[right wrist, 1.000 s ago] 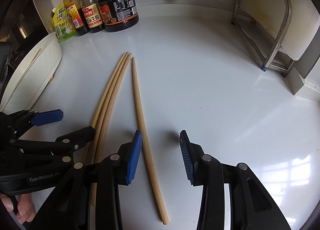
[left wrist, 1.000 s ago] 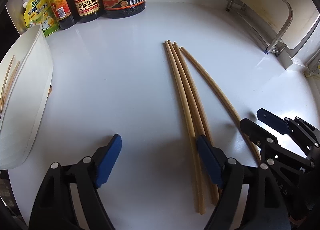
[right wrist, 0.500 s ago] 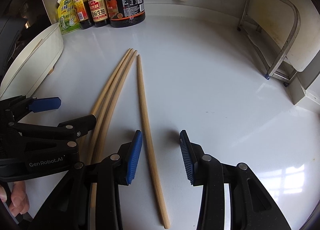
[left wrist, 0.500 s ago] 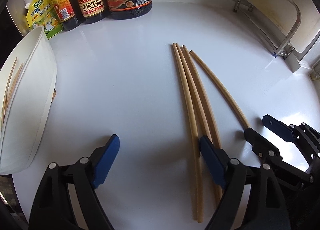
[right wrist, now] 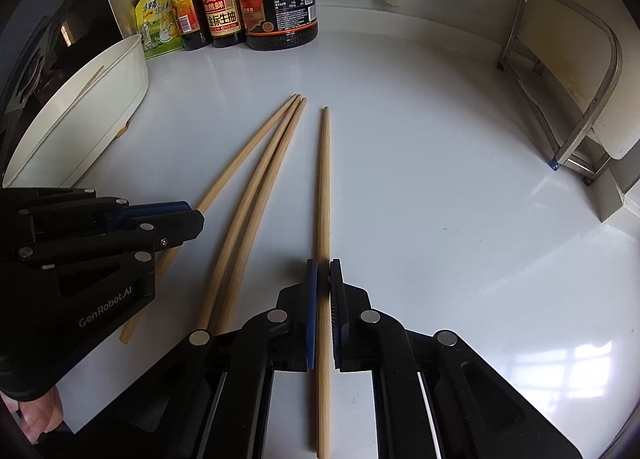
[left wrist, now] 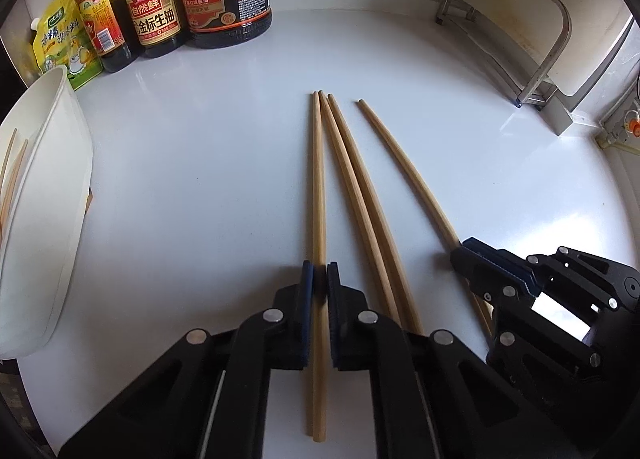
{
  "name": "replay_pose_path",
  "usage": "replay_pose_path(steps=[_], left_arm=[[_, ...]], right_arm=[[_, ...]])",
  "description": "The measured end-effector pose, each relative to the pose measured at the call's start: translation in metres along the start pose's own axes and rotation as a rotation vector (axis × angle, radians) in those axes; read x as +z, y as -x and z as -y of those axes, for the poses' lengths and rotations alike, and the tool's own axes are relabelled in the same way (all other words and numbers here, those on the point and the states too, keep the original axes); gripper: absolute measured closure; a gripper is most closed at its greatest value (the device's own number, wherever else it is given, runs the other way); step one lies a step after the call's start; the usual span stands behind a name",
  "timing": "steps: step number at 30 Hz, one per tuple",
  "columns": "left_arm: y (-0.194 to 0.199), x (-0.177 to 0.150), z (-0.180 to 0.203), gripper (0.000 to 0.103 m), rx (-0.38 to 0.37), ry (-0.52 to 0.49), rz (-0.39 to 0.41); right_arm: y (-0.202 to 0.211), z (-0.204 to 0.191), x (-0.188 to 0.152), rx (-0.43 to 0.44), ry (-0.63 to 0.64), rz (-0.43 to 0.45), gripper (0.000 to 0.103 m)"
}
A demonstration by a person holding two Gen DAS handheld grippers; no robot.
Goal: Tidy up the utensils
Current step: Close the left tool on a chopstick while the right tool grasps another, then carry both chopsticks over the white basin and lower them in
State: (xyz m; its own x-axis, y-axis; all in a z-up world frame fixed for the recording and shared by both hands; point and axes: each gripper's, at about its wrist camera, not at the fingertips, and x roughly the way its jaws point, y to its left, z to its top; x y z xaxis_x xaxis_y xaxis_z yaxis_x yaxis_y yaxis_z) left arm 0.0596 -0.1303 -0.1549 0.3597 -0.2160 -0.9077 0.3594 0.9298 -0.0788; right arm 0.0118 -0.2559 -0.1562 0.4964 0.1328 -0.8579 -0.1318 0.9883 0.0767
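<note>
Across the glossy white counter, the big change from a moment ago is that both of your tools have gone from gaping wide to pinched, each on its own long bamboo chopstick, so the sorting has moved from lining up to actual grasping, and lifting toward the white oval plastic tub at the counter's left edge looks like the next step. That tub already shows a couple of thin sticks inside. Your left gripper is now closed narrowly around the leftmost chopstick, gripping it on its near half, with the butt end trailing back under the fingers. Your right gripper is likewise clamped on the separate rightmost chopstick, also on its near half. The two middle chopsticks lie untouched on the counter between them, tips nearly meeting toward the far sauce bottles.
</note>
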Motion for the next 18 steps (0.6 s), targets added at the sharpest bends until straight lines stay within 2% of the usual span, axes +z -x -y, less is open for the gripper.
replay_pose_path(steps=[6, 18], left_arm=[[0.018, 0.003, -0.010, 0.095, -0.031, 0.013, 0.016], [0.085, 0.027, -0.054, 0.096, -0.070, 0.018, 0.134]], right_arm=[[0.017, -0.001, 0.007, 0.035, -0.069, 0.024, 0.097], [0.052, -0.039, 0.038, 0.079, -0.114, 0.082, 0.097]])
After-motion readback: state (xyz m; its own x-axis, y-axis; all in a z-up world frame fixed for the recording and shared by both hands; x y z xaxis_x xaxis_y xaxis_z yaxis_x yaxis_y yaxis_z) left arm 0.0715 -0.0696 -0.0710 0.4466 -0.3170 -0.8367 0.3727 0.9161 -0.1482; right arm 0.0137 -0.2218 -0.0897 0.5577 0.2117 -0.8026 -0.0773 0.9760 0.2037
